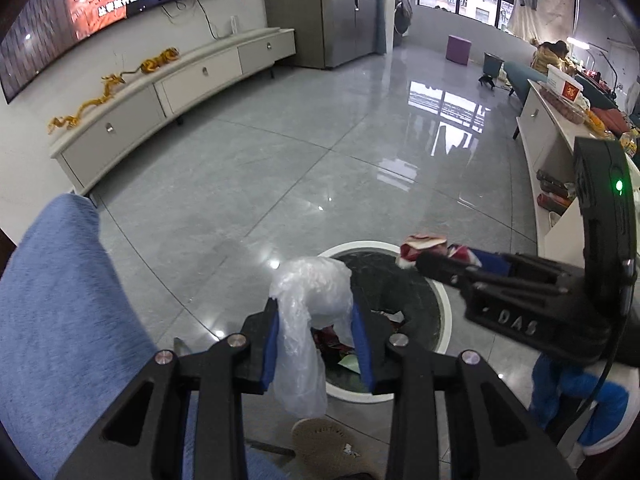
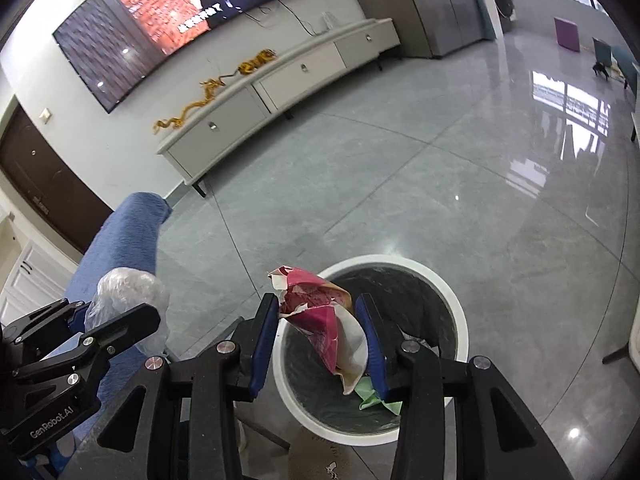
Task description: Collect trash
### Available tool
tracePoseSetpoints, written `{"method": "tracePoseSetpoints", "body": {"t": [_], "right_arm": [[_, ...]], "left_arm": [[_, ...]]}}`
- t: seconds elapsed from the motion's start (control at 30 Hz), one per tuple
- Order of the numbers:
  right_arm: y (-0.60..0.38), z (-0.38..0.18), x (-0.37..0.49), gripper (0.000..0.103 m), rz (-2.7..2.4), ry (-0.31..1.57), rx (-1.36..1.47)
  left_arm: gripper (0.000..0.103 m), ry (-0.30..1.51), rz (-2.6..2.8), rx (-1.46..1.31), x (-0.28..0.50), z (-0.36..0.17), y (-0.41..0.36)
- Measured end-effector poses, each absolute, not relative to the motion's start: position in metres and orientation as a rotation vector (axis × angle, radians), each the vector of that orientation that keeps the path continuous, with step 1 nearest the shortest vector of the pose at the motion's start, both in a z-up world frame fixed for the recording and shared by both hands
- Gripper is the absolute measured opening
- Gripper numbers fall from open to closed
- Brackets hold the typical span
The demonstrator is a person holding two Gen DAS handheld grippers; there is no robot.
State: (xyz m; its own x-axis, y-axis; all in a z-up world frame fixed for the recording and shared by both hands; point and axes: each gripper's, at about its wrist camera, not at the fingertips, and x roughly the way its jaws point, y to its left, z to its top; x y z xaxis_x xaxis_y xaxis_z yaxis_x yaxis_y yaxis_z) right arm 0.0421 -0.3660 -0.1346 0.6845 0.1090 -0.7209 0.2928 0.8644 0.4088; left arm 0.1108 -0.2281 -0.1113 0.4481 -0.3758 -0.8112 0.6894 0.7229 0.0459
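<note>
A round white trash bin (image 1: pixel 443 304) with a dark liner stands on the floor; it also shows in the right wrist view (image 2: pixel 460 312) with scraps inside. My left gripper (image 1: pixel 316 320) holds a crumpled clear plastic bag (image 1: pixel 308 304) between its blue pads, over the bin's near left rim. My right gripper (image 2: pixel 316 320) holds a red and white torn wrapper (image 2: pixel 320 312) over the bin's left side. The right gripper (image 1: pixel 460 268) shows at right in the left wrist view, and the left gripper (image 2: pixel 104 320) with the plastic bag (image 2: pixel 124 296) at left in the right wrist view.
A blue sofa arm (image 1: pixel 52 300) is close on the left. A white TV cabinet (image 1: pixel 168 96) runs along the far wall under a television (image 2: pixel 180 12). A long white counter (image 1: pixel 560 140) stands at right. A tan slipper (image 1: pixel 328 448) lies below the bin. Grey tile floor (image 1: pixel 320 168) stretches ahead.
</note>
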Motion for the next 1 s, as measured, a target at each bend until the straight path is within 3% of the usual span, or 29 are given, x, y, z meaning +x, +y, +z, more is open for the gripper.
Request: {"method": "tracePoseSetpoints", "body": {"t": [0.27,0.3,0.33,0.4,0.43,0.7,1.0], "right_arm": [[-0.376,-0.15,0.049,0.041,-0.153,0.849,0.549],[-0.377,-0.152,0.048,0.044,-0.161,0.854,0.553],[-0.38,-0.156,0.048,0.054,-0.174,0.859,0.564],[-0.383,-0.159,0.047,0.066,-0.193,0.864,0.577],[-0.385,-0.161,0.045,0.068,-0.205,0.868,0.585],[-0.395,-0.16,0.028,0.069,-0.262,0.883,0.615],[-0.364,-0.108,0.004,0.072,-0.25,0.805,0.518]], "left_arm": [[0.034,0.919,-0.688,0.389,0.122,-0.127,-0.247],[0.037,0.926,-0.688,0.385,0.122,-0.129,-0.25],[0.04,0.937,-0.695,0.374,0.125,-0.13,-0.251],[0.06,0.945,-0.706,0.35,0.129,-0.129,-0.255],[0.063,0.944,-0.708,0.334,0.131,-0.128,-0.255],[0.064,0.942,-0.694,0.291,0.129,-0.117,-0.253],[0.065,0.856,-0.558,0.213,0.117,-0.078,-0.199]]}}
